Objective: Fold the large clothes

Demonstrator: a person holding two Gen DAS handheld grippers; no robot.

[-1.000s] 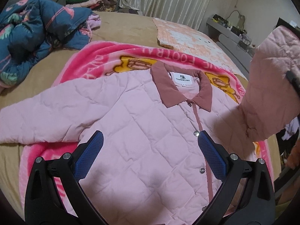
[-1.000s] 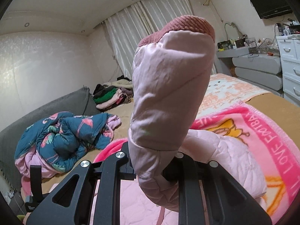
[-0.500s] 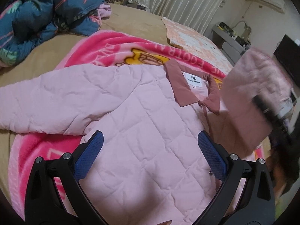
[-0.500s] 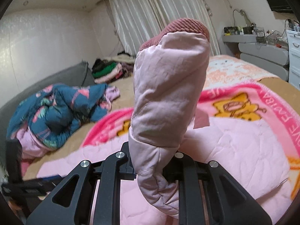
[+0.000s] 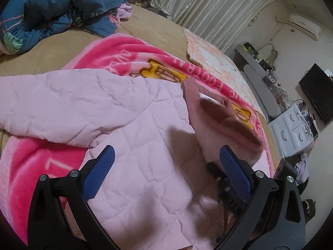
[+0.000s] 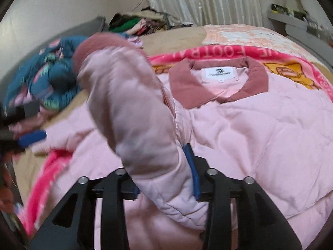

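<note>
A pink quilted jacket (image 5: 145,145) with a dusty-rose collar (image 6: 218,83) lies face up on a pink cartoon blanket (image 5: 124,52) on the bed. One sleeve (image 5: 62,104) stretches out to the left. The other sleeve (image 6: 129,114) is folded over the jacket front, its ribbed cuff (image 6: 93,43) in the air. It runs between the jaws of my right gripper (image 6: 164,177), which are opening; one blue pad (image 6: 191,166) stands off the fabric. My left gripper (image 5: 166,162) hovers open over the lower front, holding nothing. The right gripper (image 5: 216,173) shows dark behind its right finger.
A blue floral duvet (image 5: 52,10) is bunched at the bed's far left, with a pile of clothes (image 6: 141,23) behind it. A peach patterned mat (image 5: 212,56) lies beyond the blanket. White drawers (image 5: 295,129) and a TV (image 5: 318,91) stand to the right.
My right gripper came down and swung the sleeve across the jacket front, and its jaws parted from a tight grip. The left gripper shifted a little and rolled, staying open.
</note>
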